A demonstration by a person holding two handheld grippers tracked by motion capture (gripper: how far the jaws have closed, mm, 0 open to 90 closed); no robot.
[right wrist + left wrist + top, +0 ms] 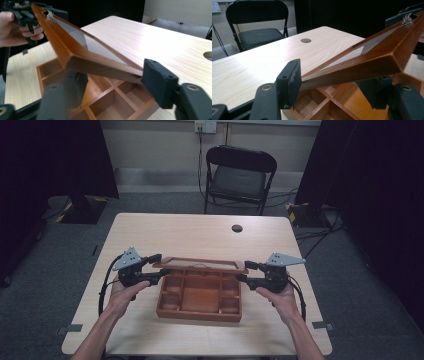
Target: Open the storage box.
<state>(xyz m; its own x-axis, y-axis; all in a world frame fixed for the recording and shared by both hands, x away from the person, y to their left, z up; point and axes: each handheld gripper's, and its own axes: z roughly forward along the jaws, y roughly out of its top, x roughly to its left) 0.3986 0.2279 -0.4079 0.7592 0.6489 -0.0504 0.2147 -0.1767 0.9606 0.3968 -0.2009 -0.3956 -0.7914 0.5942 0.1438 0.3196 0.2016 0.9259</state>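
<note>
Glass-paned lid [200, 265] long axis spans between hands, raised over compartment box [199, 298]; left hand-held gripper [156, 268] clamps left end, right hand-held gripper [246, 271] straddles right end, grip uncertain.

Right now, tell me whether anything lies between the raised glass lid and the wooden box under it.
Nothing visible does. The glass-paned lid is held at each end by a hand-held gripper, left and right, and the compartments of the wooden box below look empty.
</note>
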